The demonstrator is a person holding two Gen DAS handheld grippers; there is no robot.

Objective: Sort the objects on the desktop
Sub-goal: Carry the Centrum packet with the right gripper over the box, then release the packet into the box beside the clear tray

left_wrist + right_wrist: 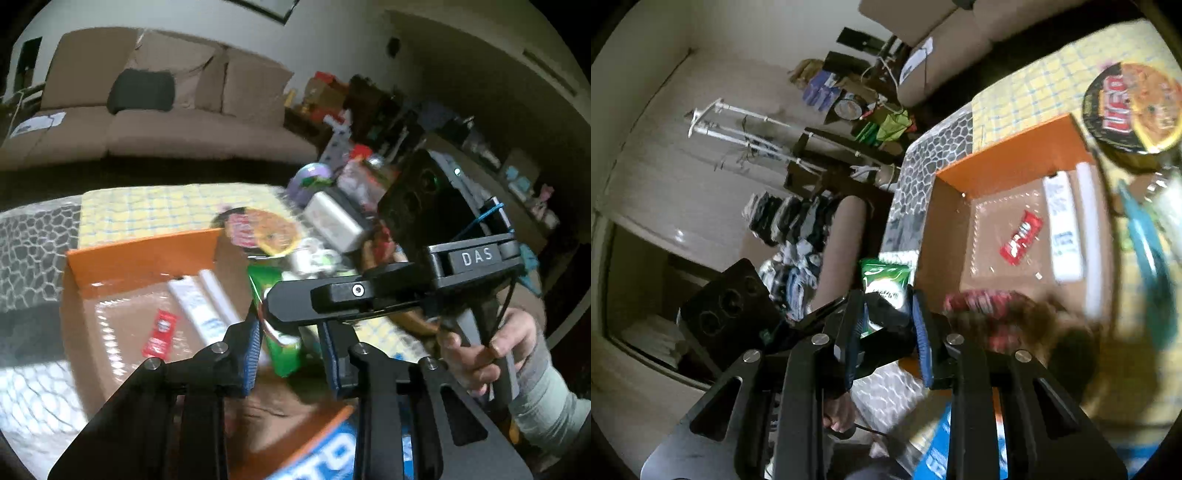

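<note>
Left wrist view: my left gripper (290, 354) seems to pinch the green packet (282, 334) over the orange-edged cardboard box (140, 258). Right wrist view: my right gripper (888, 336) appears clamped on the left gripper's finger beside the packet (884, 280)

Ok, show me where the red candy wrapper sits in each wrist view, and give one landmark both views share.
Left wrist view: the red candy wrapper lies lower left of centre, on the cardboard box floor, left of the white tube.
Right wrist view: the wrapper lies right of centre, left of the same tube.
Shared landmark: the box's orange wall.
</note>
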